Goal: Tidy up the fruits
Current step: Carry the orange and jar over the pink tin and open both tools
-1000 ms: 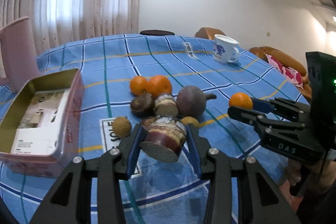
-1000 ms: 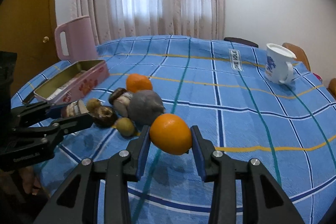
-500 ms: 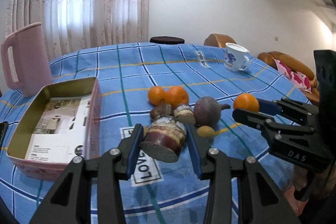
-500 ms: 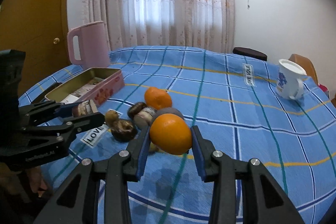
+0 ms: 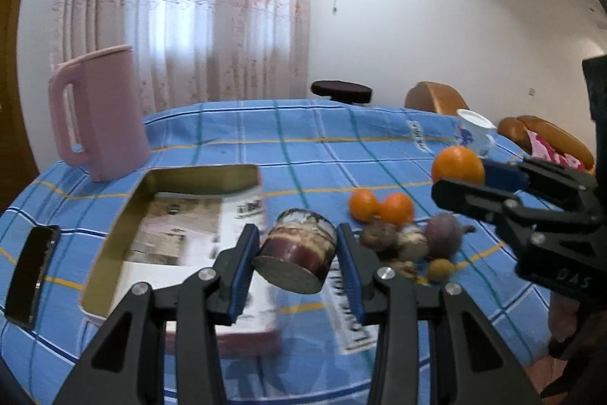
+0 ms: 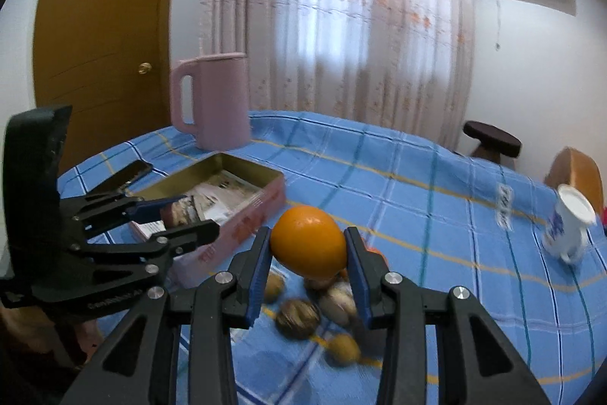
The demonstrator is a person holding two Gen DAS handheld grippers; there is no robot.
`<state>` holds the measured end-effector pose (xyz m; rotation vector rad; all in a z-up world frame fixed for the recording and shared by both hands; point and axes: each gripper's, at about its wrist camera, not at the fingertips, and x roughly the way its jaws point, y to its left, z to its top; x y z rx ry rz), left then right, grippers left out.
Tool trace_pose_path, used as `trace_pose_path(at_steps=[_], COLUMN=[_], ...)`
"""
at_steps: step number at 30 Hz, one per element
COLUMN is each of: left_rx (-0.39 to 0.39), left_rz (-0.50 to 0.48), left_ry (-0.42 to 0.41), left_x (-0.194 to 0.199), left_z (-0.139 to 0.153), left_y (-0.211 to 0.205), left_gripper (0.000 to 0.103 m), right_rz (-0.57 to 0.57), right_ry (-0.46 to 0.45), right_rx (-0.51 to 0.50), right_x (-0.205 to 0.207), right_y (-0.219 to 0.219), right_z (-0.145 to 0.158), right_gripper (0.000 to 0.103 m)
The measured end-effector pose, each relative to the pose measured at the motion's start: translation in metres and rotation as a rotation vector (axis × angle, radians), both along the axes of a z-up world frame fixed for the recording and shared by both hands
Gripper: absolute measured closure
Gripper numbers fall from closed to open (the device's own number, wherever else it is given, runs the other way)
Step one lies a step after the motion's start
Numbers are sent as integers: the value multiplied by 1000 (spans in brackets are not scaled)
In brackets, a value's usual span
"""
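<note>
Left wrist view shows my left gripper [image 5: 297, 253] clamping a brown-and-cream cut fruit [image 5: 297, 249] above the open pink tin [image 5: 242, 336], my right gripper [image 6: 308, 255] pinching an orange [image 6: 308, 243]; releasing off-centre could bounce either off the rim.

On the surface [image 5: 311, 154] the open tin [image 5: 125, 215] lies left of the heap of fruit [image 5: 402, 238], with the jug [image 5: 102, 112] standing behind the tin and a phone [image 5: 30, 272] lying flat to the tin's left. The mug [image 5: 472, 131] stands far right, well apart from the heap, near the far edge. Above the surface, the left tool [image 5: 297, 245] carries a cut fruit [image 5: 297, 245] just before the tin's right wall, and the right tool [image 6: 308, 245] carries an orange [image 6: 308, 245] over the heap, to the right of the tin.
</note>
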<state>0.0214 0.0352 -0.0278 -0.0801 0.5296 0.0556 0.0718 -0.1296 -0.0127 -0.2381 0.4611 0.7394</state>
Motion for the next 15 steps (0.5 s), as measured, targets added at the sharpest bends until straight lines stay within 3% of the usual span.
trace_pose_path(at_steps=[7, 15], left_rx=[7, -7], left_rz=[75, 128], left_ry=[19, 59], left_x=[10, 19], left_z=[3, -8], left_y=[42, 78], left_gripper=[60, 60], right_rz=[93, 149], right_ry=[31, 92], right_rx=[14, -11], right_x=[23, 36], right_y=[50, 103], right_z=[16, -8], right_gripper=[63, 63])
